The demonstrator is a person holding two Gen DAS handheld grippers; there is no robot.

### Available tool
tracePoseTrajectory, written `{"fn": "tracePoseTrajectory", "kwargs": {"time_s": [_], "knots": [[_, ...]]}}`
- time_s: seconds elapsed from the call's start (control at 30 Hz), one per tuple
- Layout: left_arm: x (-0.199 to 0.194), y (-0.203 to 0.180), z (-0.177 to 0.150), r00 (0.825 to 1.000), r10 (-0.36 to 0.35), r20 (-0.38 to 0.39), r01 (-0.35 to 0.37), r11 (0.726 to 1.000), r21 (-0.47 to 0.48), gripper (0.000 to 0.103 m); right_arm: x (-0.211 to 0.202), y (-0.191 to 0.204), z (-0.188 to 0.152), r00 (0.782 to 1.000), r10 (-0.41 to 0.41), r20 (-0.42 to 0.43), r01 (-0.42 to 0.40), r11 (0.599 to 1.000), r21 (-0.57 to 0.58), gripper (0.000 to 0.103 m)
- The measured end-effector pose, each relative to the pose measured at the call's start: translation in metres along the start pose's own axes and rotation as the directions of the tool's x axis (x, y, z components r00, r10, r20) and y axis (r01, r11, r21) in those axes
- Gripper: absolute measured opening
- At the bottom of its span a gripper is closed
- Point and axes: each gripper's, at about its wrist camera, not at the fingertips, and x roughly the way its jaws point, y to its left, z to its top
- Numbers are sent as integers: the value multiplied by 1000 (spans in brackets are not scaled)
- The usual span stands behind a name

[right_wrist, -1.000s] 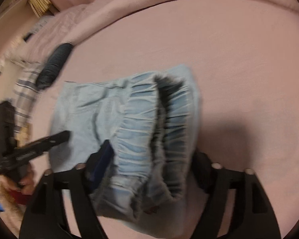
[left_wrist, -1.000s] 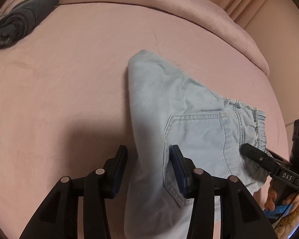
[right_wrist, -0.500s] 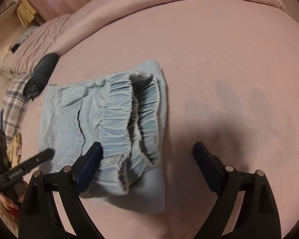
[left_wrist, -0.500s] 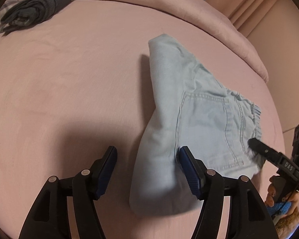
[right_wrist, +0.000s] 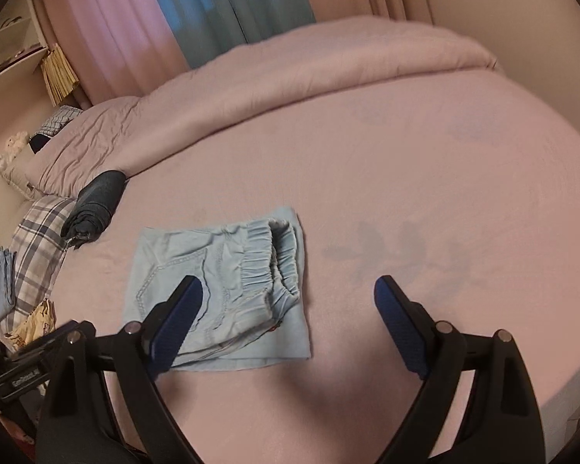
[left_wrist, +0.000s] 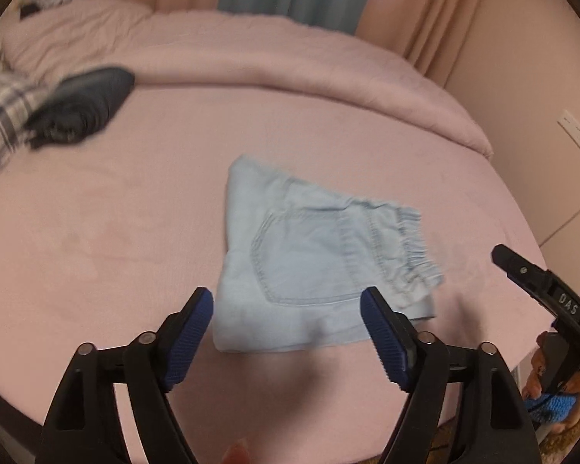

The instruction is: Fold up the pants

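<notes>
Light blue pants (left_wrist: 313, 266) lie folded flat on the pink bed, pocket up.

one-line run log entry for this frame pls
pants: folded, flat on bed | left gripper: jaws opening, empty | right gripper: jaws open, empty | both above pants

Only lettering I can read: "DAS", white on black, on the arm of my right gripper (left_wrist: 560, 297) as seen from the left wrist cam. My left gripper (right_wrist: 23, 381) carries a small white label too (seen from the right wrist cam), but it's too blurry to read.
</notes>
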Motion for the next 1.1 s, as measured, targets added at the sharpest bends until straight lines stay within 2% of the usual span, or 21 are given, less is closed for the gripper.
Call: {"fn": "tracePoseTrajectory", "kwargs": {"time_s": [0.07, 0.23, 0.37, 0.63, 1.1], "knots": [[-14, -6, -1, 999, 5, 40, -6, 1000, 11, 92, -10, 6, -1, 1000, -11, 20, 11, 1000, -19, 91], [-32, -15, -6, 996, 29, 88, -29, 1000, 5, 92, -32, 20, -6, 998, -28, 64, 33, 996, -81, 91], [-36, -15, -11, 995, 61, 85, -60, 998, -16, 92, -41, 31, -12, 995, -39, 96, 51, 990, -131, 91], [-35, -18, -23, 988, 141, 69, -141, 990, -10, 92, -49, 40, -22, 995, -8, 100, 24, 986, -165, 91], [-39, -17, -27, 987, 143, 74, -142, 990, -15, 92, -48, 46, -28, 996, -24, 81, 39, 982, -183, 91]]}}
